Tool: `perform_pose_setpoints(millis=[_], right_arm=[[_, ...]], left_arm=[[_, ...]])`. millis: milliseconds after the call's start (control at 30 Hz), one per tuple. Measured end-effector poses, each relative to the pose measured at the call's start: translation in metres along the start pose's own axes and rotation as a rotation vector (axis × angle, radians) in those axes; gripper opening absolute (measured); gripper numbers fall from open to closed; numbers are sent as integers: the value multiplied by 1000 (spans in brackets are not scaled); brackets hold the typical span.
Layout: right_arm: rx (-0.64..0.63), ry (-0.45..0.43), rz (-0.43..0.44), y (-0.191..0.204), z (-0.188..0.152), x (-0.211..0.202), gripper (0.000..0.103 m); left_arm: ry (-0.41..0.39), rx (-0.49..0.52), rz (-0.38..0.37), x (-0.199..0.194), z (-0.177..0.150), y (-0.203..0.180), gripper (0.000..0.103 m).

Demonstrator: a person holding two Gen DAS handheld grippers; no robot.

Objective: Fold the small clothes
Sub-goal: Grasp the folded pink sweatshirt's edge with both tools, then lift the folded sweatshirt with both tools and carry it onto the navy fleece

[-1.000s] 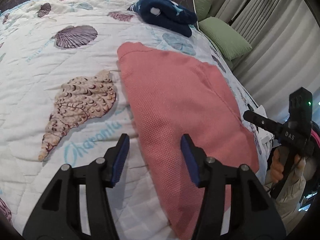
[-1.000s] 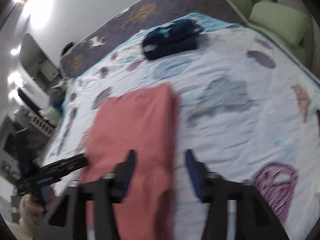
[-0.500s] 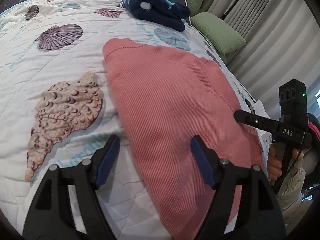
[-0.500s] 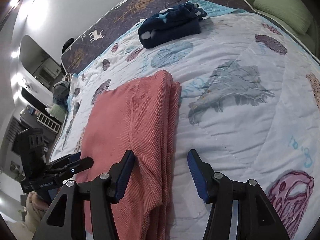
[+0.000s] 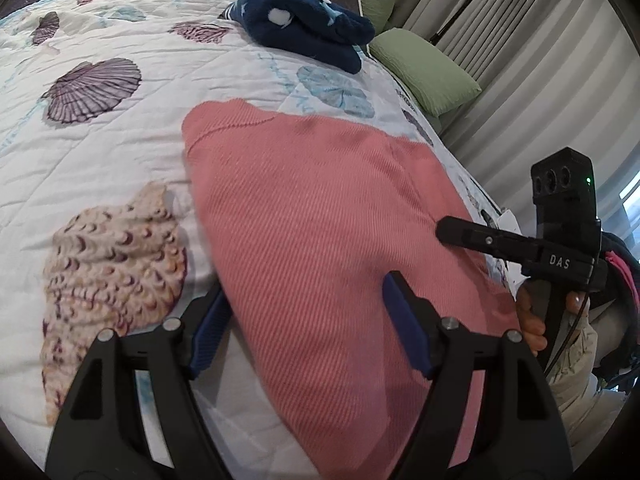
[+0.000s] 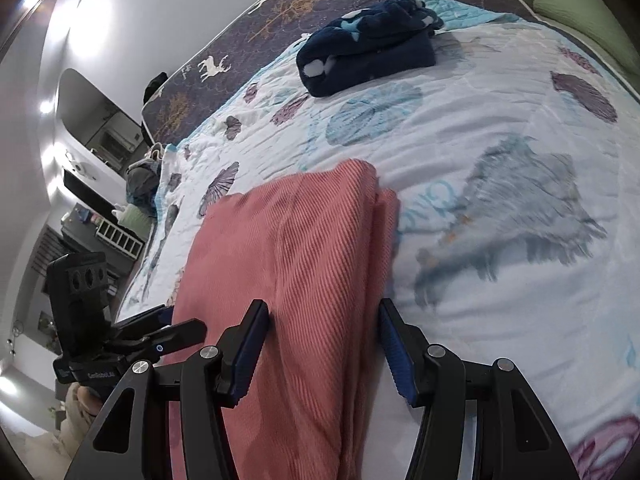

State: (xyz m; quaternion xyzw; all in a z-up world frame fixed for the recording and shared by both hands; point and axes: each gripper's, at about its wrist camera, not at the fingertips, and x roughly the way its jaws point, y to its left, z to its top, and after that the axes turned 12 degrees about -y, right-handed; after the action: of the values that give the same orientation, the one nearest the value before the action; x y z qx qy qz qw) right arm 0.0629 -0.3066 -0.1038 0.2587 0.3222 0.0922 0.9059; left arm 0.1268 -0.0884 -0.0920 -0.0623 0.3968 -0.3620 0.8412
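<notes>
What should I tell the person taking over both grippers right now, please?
Left gripper: jaws open, straddling the near left edge of the pink garment, not gripping it.
Right gripper: open, astride the garment's stacked right edge, pads not pressing.
The pink garment lies partly folded on the shell-print quilt; layers show along its right side.
A navy garment sits already folded at the far end.
Left to do: probably grip the near edge with both grippers and finish the fold.
</notes>
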Motion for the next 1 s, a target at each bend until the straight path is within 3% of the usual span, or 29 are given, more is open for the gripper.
perform_pose_setpoints(millis=[167, 233, 333, 400, 567, 1000], right_arm=[[-23, -6, 6, 3, 6, 12, 55], [-32, -15, -6, 4, 7, 13, 47], [-37, -31, -4, 7, 6, 9, 27], [-70, -59, -20, 16, 4, 2, 23], [-151, -133, -60, 42, 5, -20, 22], [-258, -315, -68, 100, 5, -93, 22]], left_arm=[[-12, 18, -8, 5, 3, 0, 72], [-18, 24, 0, 4, 4, -1, 59], [-54, 39, 12, -2, 7, -4, 37], [-90, 59, 33, -10, 8, -11, 31], [-166, 136, 74, -29, 9, -32, 30], [-326, 220, 78, -99, 26, -74, 28]])
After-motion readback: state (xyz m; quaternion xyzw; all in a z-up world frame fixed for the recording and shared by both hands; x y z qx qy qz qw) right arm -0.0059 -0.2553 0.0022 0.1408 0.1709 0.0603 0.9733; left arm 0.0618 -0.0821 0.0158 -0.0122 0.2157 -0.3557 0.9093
